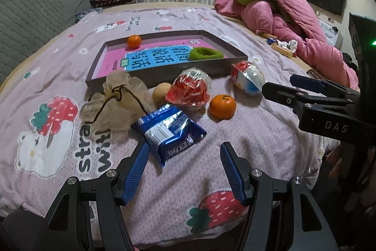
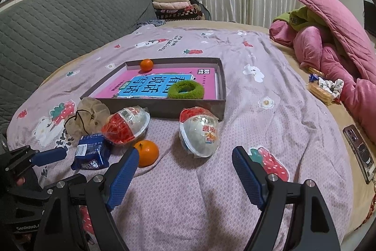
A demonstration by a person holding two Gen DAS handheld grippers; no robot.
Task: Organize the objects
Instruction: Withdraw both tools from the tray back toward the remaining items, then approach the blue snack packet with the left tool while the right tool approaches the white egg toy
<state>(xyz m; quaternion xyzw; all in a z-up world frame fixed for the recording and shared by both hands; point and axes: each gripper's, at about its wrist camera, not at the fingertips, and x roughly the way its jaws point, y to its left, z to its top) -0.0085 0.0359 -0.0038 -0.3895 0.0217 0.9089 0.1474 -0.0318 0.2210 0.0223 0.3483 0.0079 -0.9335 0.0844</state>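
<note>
Both ribbed blue claws gape wide and empty: left claw near a crinkly foil packet, right claw near a glossy egg-shaped wrapper.

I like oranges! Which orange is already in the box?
The smaller-looking orange in the box's far corner, by the pink book. The other orange lies outside on the blanket.

Our left gripper and right gripper: black frames, ribbed blue pads, silver screws, white "DAS" lettering
</note>
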